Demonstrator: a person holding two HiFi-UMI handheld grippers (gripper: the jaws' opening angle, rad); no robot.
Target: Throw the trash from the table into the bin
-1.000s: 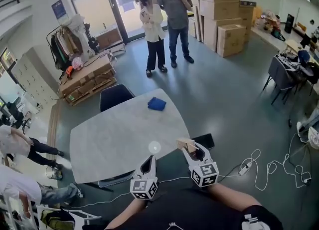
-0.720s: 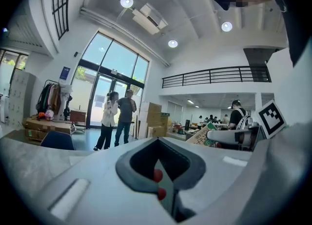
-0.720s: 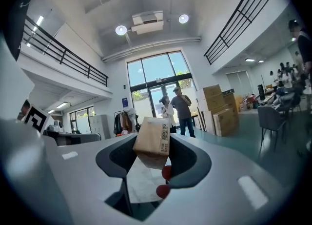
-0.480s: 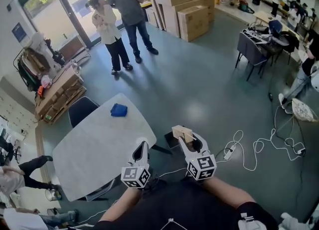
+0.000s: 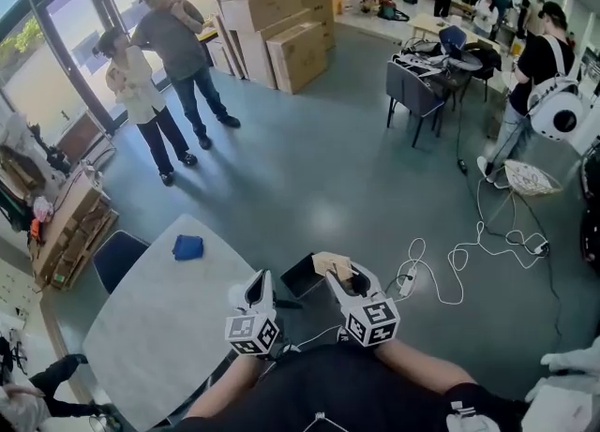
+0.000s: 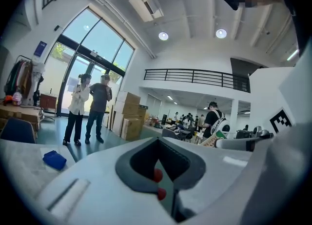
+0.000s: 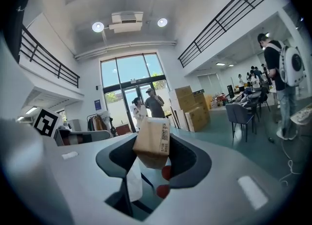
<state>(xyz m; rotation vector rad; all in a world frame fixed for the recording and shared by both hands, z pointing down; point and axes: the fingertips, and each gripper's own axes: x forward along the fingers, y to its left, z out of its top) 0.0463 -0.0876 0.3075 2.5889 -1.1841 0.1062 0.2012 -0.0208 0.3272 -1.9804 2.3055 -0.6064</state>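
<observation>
Cardboard box (image 7: 152, 141) clamped in right claw (image 5: 343, 275); swung off the table (image 5: 141, 336) within the last second, now past table's edge, near black bin (image 5: 302, 277) beside table. Left claw (image 5: 257, 284) closed, empty. Looks nearly ready for release.

The left gripper (image 5: 259, 281) and right gripper (image 5: 344, 275) are white; shirt (image 5: 337, 393) seems black.

Right gripper (image 5: 345, 278), box (image 5: 330, 263) moved from table (image 5: 159, 318) edge, perhaps over bin (image 5: 300, 278).
</observation>
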